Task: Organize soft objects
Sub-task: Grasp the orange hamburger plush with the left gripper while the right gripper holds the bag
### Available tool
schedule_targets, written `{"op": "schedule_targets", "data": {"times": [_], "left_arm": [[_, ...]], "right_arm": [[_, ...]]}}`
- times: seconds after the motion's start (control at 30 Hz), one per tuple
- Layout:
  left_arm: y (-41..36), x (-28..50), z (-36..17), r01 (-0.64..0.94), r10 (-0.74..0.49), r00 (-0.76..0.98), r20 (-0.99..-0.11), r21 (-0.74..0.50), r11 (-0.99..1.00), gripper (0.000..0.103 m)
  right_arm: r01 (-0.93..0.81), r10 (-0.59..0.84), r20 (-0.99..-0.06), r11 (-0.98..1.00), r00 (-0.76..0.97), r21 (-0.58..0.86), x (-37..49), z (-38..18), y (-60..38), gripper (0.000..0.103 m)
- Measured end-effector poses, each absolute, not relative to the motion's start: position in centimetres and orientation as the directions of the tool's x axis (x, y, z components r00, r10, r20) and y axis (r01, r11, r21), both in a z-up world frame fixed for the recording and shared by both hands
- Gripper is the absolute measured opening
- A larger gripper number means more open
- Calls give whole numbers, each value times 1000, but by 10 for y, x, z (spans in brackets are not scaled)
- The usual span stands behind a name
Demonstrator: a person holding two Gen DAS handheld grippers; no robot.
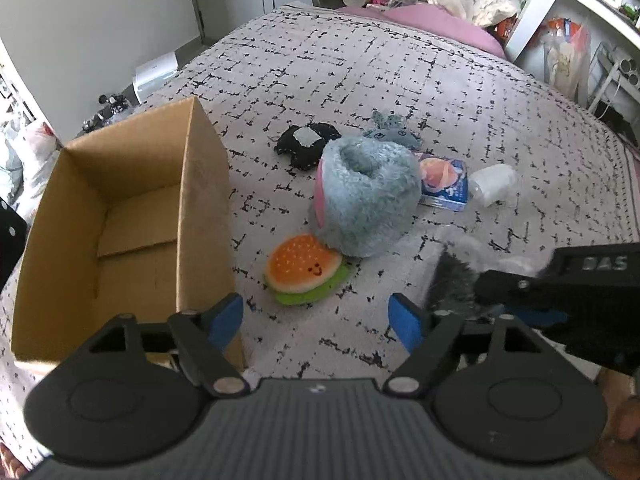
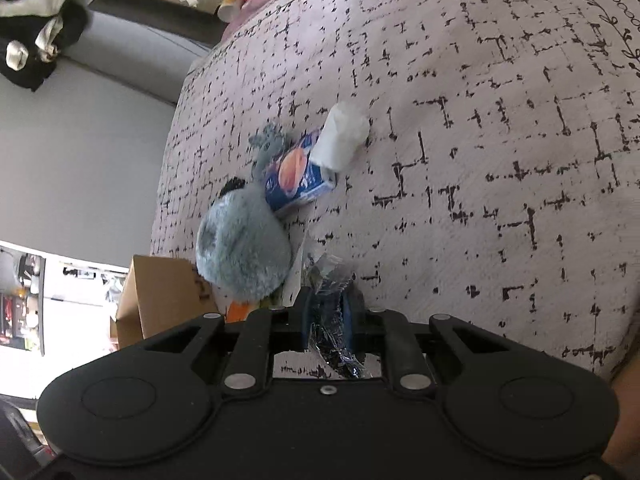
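My left gripper (image 1: pixel 316 316) is open and empty above the bed, just in front of a burger plush (image 1: pixel 302 268). An open cardboard box (image 1: pixel 120 224) stands to its left. A fluffy blue-grey slipper (image 1: pixel 366 196) lies behind the burger, with a black plush (image 1: pixel 306 144) and a small grey plush (image 1: pixel 394 130) beyond it. My right gripper (image 2: pixel 328 312) is shut on a crinkly silver-and-grey furry item (image 2: pixel 332 280); it shows at the right of the left wrist view (image 1: pixel 460 276). The slipper (image 2: pixel 242 248) and box (image 2: pixel 160 300) also show in the right wrist view.
A blue packet (image 1: pixel 444 184) and a white roll (image 1: pixel 494 184) lie right of the slipper on the patterned bedspread (image 1: pixel 360 68). A pink pillow (image 1: pixel 440 24) and clutter lie at the bed's far end. Shelves stand at the right.
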State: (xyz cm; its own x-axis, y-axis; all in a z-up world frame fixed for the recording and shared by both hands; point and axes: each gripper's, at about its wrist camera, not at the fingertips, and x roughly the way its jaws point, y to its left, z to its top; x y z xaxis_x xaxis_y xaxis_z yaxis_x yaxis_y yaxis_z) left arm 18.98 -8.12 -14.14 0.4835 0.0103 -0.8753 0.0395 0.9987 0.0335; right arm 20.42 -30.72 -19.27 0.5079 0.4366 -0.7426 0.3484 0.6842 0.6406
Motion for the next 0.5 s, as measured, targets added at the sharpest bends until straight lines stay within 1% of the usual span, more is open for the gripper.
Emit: {"op": "schedule_targets", "data": {"times": [0.33, 0.5], "left_arm": [[-95, 207, -155, 30, 93, 525, -846, 128, 991, 79], [-105, 214, -163, 44, 134, 519, -844, 183, 982, 78]], "right_arm": [[360, 406, -738, 681, 539, 638, 204, -192, -307, 16], [340, 401, -715, 678, 573, 652, 206, -190, -307, 16]]}}
